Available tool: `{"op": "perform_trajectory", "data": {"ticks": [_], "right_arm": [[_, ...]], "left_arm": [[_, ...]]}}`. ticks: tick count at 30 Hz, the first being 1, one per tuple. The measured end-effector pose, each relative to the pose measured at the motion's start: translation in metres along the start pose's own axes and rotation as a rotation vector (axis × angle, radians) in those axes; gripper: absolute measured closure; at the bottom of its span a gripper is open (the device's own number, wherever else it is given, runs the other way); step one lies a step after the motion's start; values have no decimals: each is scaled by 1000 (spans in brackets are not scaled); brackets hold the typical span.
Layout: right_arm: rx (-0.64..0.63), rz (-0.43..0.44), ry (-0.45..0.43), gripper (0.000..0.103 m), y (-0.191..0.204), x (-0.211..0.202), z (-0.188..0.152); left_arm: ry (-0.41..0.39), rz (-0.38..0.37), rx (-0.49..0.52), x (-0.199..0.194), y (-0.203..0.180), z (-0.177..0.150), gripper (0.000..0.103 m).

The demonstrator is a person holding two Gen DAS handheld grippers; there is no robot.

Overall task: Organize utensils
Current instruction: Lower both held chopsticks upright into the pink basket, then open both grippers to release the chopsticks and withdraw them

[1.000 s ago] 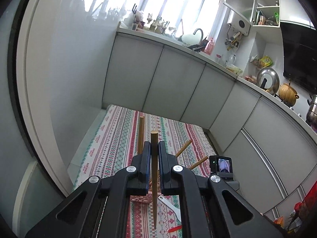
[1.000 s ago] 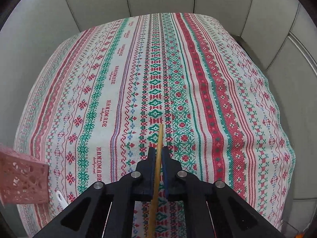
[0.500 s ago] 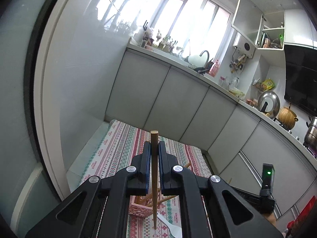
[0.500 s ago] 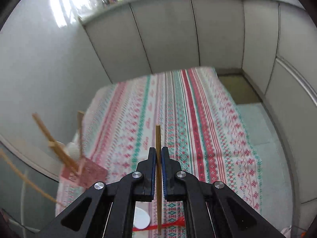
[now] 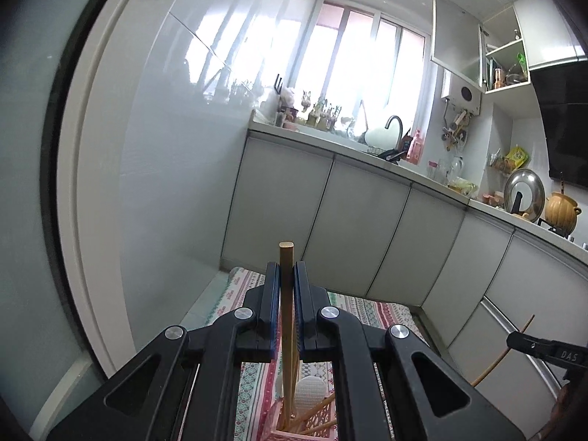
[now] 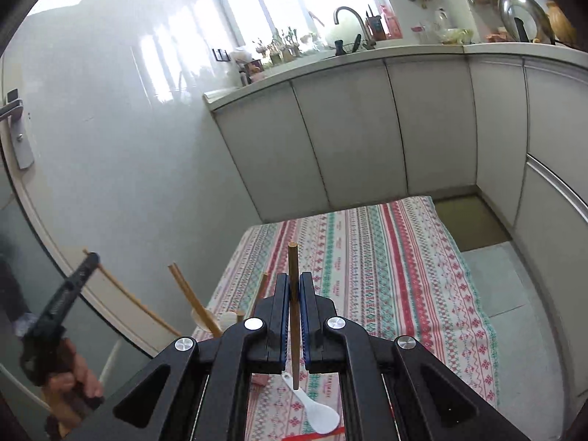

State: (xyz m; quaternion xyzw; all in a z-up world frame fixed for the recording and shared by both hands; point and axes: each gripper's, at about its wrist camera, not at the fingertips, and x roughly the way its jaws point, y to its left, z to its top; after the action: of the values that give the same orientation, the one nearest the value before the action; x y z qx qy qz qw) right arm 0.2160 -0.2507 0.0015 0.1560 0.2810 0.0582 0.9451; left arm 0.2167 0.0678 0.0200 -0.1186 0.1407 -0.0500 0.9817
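In the left wrist view my left gripper [image 5: 286, 270] is shut on a wooden chopstick [image 5: 286, 253] that stands upright between its jaws. Below it a pink basket [image 5: 283, 431] holds several chopsticks and a white spoon [image 5: 310, 391]. In the right wrist view my right gripper [image 6: 293, 281] is shut on another wooden chopstick [image 6: 293, 257], high above the striped tablecloth [image 6: 386, 275]. A white rice spoon [image 6: 318, 409] lies on the cloth beneath it. The left gripper [image 6: 90, 259] appears at the left with its chopstick, held by a hand [image 6: 73, 378]. Chopsticks [image 6: 191, 297] in the basket lean just left of my right gripper.
White cabinet fronts [image 6: 367, 128] run behind and to the right of the cloth. A white wall [image 5: 165, 183] and a door frame [image 6: 121, 316] close the left side. The counter above carries a sink tap [image 6: 347, 13], a pot lid and jars.
My right gripper has risen well above the cloth and tipped upward with its chopstick. The left gripper has tilted upward, so the basket has sunk to the bottom of its view.
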Motion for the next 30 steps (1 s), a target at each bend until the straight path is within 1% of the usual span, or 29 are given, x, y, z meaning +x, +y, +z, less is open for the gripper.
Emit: {"op": "perform_trajectory", "data": {"ticks": [5,9,14,17,21,22,23,24,25,26,28,30], "right_arm": [[-15,16,-14,98,11,-5,0],[-26,20,-34,98,18,-11,0],[-42,33,-58,98,25,-20,1],[-46,42,-69,98,27,-26,2],[-52,60,-102,98,34,-37,6],[-55,65,-112,98,36,-40,7],[-58,71,-122,98,39,-43,8],[-60,79,-131,98,42,-45,10],[-62,87,-139,98,45,-47,11],[-64,94,-146,98,48,-48,12],[-66,108,-157,98,53,-49,13],[-66,123,-165,98,60,-46,14]], "left_arm": [[26,11,75,25,-8,-15,96],[33,-5,127,41,-16,-29,96],[77,-24,193,59,-26,-49,96],[118,-45,203,68,-27,-55,96],[158,-74,171,68,-24,-54,94],[164,-86,161,65,-22,-52,89],[172,-98,151,62,-22,-49,75],[182,-107,141,58,-20,-46,66],[183,-110,132,53,-19,-44,51],[181,-108,127,46,-17,-42,45],[195,-92,126,34,-14,-38,44],[229,-69,121,26,-8,-36,41]]}}
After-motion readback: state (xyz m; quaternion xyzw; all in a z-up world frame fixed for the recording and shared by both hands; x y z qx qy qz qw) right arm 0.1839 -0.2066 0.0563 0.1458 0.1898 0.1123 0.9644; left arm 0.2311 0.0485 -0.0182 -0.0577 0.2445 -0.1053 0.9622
